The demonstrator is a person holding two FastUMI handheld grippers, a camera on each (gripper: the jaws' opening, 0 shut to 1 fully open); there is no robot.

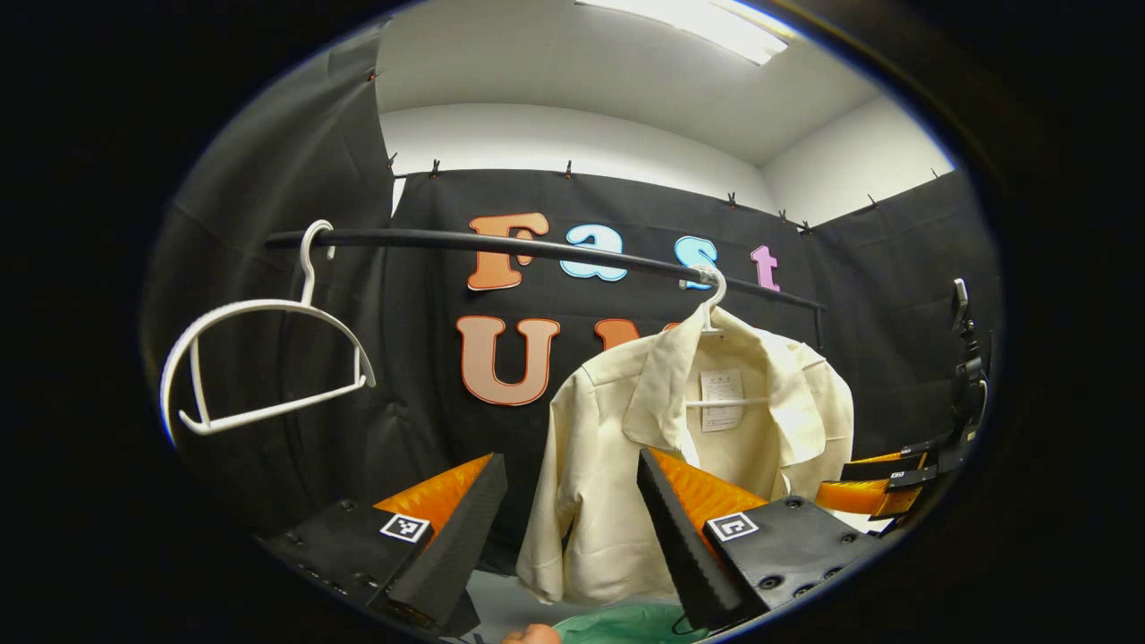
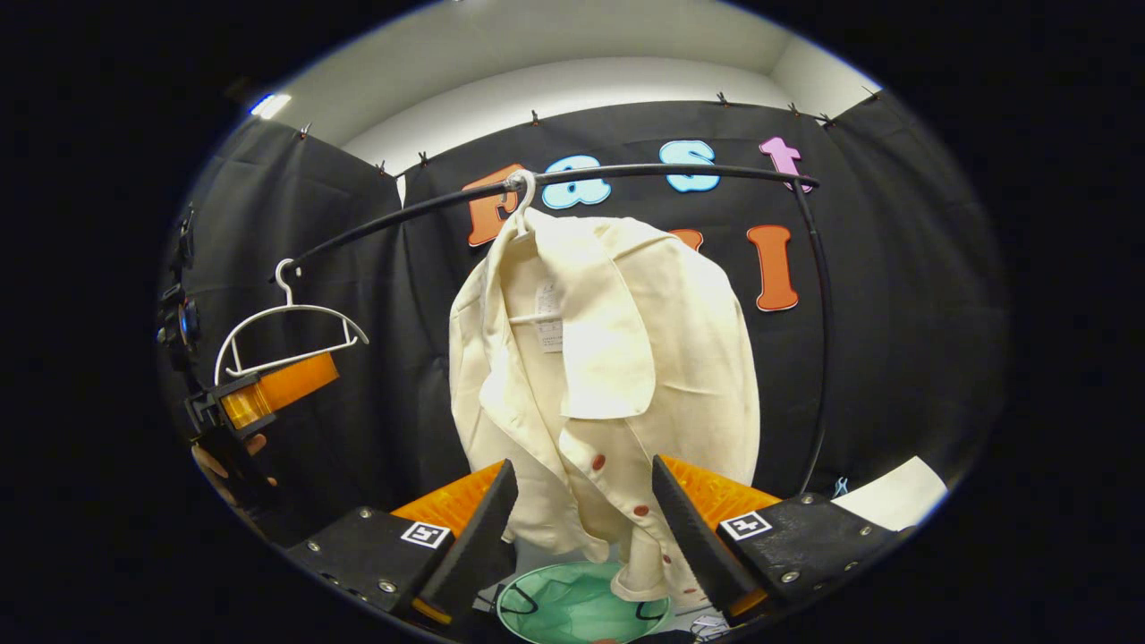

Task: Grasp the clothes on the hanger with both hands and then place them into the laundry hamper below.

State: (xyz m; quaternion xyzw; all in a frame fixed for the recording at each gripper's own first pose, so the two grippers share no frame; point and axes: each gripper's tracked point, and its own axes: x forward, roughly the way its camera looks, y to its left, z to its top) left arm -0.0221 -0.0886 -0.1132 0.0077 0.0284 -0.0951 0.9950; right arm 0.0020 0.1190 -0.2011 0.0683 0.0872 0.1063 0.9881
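Cream woven shirt w/ red buttons hangs on a white plastic hanger from the curved black rail, above the green mesh hamper, rim cut off. Left gripper & right gripper: jaws wide apart, holding nothing.

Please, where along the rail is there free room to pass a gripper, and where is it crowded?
Free: the stretch of rail between the empty white hanger and the cream jacket, with only black cloth behind. Crowded: around the jacket itself, whose hem hangs just over the green hamper. Both the left gripper and right gripper are open.
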